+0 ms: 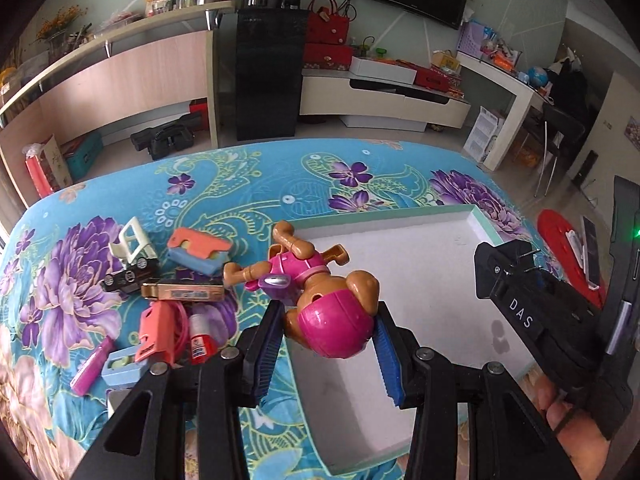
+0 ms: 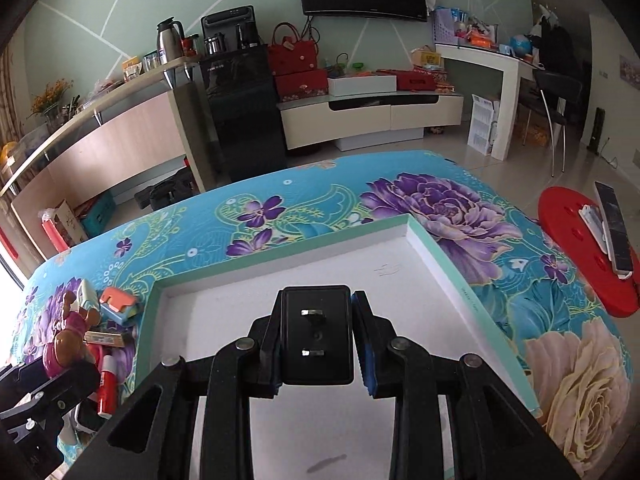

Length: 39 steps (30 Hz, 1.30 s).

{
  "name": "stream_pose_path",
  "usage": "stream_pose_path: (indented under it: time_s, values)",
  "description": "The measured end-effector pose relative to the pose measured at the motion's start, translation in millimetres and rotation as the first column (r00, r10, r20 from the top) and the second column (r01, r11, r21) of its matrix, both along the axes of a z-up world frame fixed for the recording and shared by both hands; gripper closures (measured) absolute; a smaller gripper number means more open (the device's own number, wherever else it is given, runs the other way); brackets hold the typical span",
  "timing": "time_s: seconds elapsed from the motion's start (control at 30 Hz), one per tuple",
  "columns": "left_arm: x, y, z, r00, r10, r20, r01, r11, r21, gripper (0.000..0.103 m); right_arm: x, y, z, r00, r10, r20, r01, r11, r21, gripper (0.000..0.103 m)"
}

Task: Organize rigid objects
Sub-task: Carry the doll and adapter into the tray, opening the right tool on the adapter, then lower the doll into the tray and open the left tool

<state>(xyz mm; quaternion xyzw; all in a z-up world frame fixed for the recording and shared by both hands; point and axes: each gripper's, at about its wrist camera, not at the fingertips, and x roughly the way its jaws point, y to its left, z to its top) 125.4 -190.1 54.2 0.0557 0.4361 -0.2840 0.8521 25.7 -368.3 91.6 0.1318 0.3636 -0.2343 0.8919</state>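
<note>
1. While both tongs are loaded, nothing rests in the white tray (image 2: 400,280) yet, so sorting looks barely begun.
2. Left tongs (image 1: 326,336) pinch the pink toy dog (image 1: 320,296), held over the tray's left edge.
3. Right tongs (image 2: 318,344) pinch a black plug adapter (image 2: 318,336) above the tray floor.
4. Remaining clutter (image 1: 172,292) sits on the floral counter (image 1: 240,184) left of the tray; roughly ten pieces, though the heap overlaps.

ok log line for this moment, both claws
left claw: shut on toy dog, at tray edge | right claw: shut on black plug adapter, over tray
</note>
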Motion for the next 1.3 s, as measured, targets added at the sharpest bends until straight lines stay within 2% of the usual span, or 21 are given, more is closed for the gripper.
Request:
stream_pose_path:
  time_s: [0.2,0.37,0.6,0.9,1.03,1.2,1.3]
  values:
    - [-2.3,-39.4,-12.1,0.999,-0.051,-0.016,0.051,0.998,0.034,0.056,-9.1,-19.5,-7.6,0.999,-0.039,-0.022,0.038,0.999,-0.021,0.072]
    - [-0.1,-59.5,-24.5,0.998,-0.053,-0.032,0.054,0.997,0.056,0.056,-15.1,-30.6,-11.9,0.998,-0.054,-0.017,0.054,0.999,-0.003,0.072]
    - [7.0,-69.2,-35.4,0.999,-0.028,-0.041,0.031,0.997,0.072,0.056,-15.1,-37.2,-18.0,0.998,-0.054,-0.032,0.054,0.998,0.009,0.072]
    - [10.7,-66.5,-33.7,0.999,0.017,-0.032,-0.015,0.997,0.069,0.055,-12.7,-35.9,-22.2,0.998,-0.032,-0.056,0.033,0.999,0.019,0.072]
    - [12.3,-57.8,-30.5,0.998,0.052,-0.034,-0.050,0.997,0.060,0.040,-15.2,-36.6,-18.7,0.998,-0.031,-0.045,0.032,0.999,0.018,0.072]
    - [11.3,-46.1,-20.2,0.996,0.085,0.000,-0.085,0.995,0.048,0.035,-15.7,-34.5,-15.7,0.999,-0.020,-0.044,0.020,1.000,0.008,0.070]
    - [12.3,-36.4,-14.1,0.993,0.118,0.016,-0.119,0.992,0.033,0.028,-15.3,-33.1,-15.4,0.999,-0.010,-0.047,0.010,1.000,0.003,0.062]
